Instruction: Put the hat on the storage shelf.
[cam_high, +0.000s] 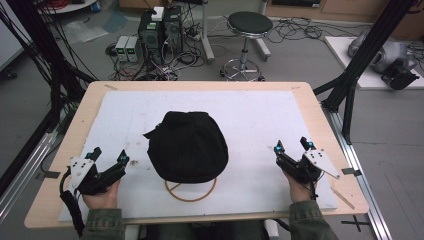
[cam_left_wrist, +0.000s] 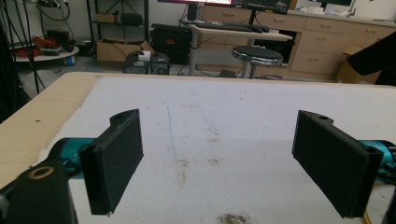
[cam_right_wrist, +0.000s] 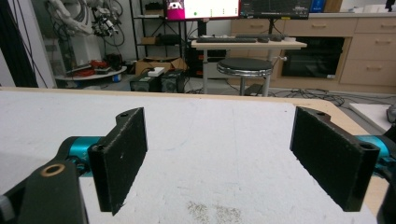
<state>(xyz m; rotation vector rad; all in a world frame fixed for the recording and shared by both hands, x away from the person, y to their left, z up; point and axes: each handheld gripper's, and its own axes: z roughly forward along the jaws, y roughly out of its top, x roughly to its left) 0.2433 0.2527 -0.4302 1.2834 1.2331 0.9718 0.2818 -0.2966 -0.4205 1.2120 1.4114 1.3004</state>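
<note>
Two grippers, both with jaws spread wide and nothing between them. Left gripper (cam_high: 108, 156) sits near the front-left corner of the white mat (cam_high: 260, 107); right gripper (cam_high: 292, 147) sits near the front-right corner. Each is held in one hand: left hand (cam_high: 101, 196), right hand (cam_high: 300, 189).

One black cap (cam_high: 187, 146) lies between the grippers, well apart from both, a little nearer the left one. Its brim side points toward the left gripper. One tan ring (cam_high: 191, 191) lies partly under the cap's near edge, on the person's side, between the two hands.

Room to move: bare mat separates each gripper from the cap, wider on the right. Ahead of the left gripper (cam_left_wrist: 219, 154) the mat (cam_left_wrist: 243, 121) runs open to its far edge, with only stains and a faint line on it. Ahead of the right gripper (cam_right_wrist: 217, 154) the mat (cam_right_wrist: 224, 135) is likewise open, with some grit close by.

Edges: one wooden table (cam_high: 90, 102) shows as a border around the mat. Outboard of the left gripper the mat edge is just beside it, then a strip of wood. Outboard of the right gripper the mat edge and table edge are both near, with a metal rail (cam_high: 360, 170) just beyond.

One stool (cam_high: 248, 24) stands on the floor past the far table edge.
</note>
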